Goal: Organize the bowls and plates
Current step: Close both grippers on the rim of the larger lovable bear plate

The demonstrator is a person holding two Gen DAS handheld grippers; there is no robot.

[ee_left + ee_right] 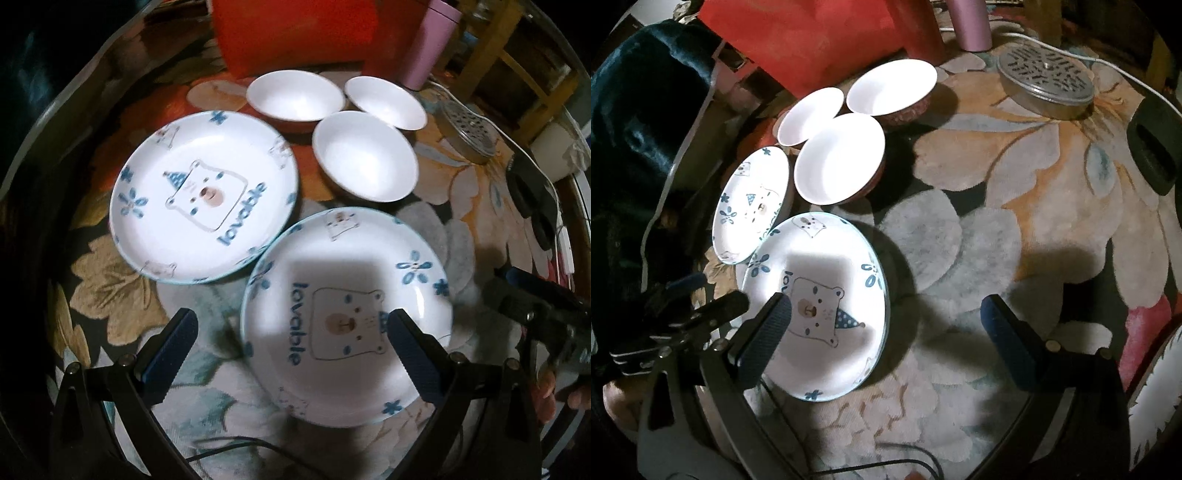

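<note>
The left gripper hangs nearest, spread wide and holding nothing, its right finger over the near plate and its left finger over the flowered table beside the plate's left rim. The right gripper is likewise spread and empty; its left finger overlaps the same near plate's centre, while its right finger is over bare cloth to the right. So the near plate lies straight ahead of the left gripper and ahead-left of the right one, and the left looks the better placed to take its near rim. Just beyond, up and to the left, the far plate sits with its rim touching or slightly overlapping the near plate. Farther back three white bowls cluster close together, unstacked. Behind them stand a red box, a pink cup and a metal grater.
</note>
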